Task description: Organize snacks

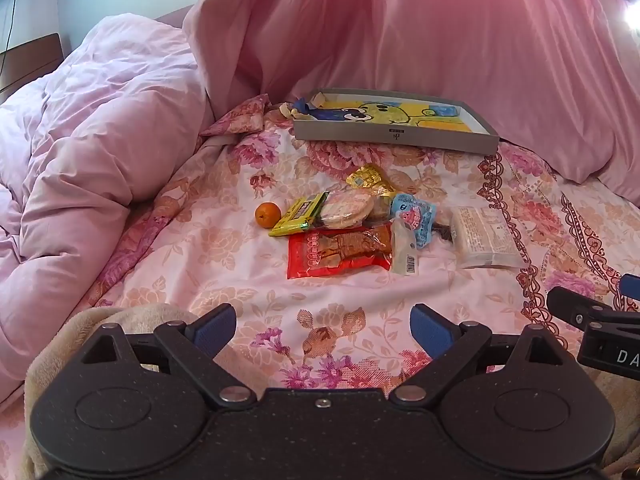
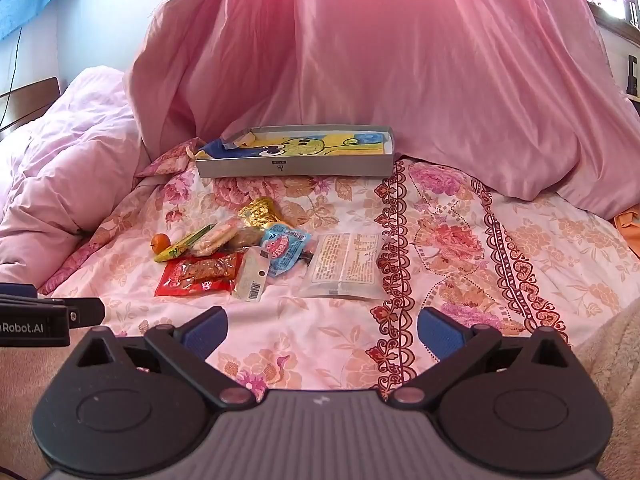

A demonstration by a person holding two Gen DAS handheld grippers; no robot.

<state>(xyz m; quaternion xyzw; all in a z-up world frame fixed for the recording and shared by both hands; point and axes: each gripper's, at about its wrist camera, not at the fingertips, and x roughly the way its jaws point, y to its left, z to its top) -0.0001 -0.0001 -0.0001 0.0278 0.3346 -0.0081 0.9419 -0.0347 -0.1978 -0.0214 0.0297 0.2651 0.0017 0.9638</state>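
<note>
Several snacks lie in a loose pile on the flowered bedsheet: a small orange, a yellow-green packet, a round rice cracker pack, a red packet, a blue packet, a gold packet and a clear white pack. Behind them stands a grey shallow box lined with a cartoon picture. My left gripper and right gripper both hover open, well short of the pile, with nothing between their fingers.
A bunched lilac duvet rises on the left. Pink drapery hangs behind the box. A beige fleece blanket lies at the near edge. The right gripper's tip shows at the left view's right border.
</note>
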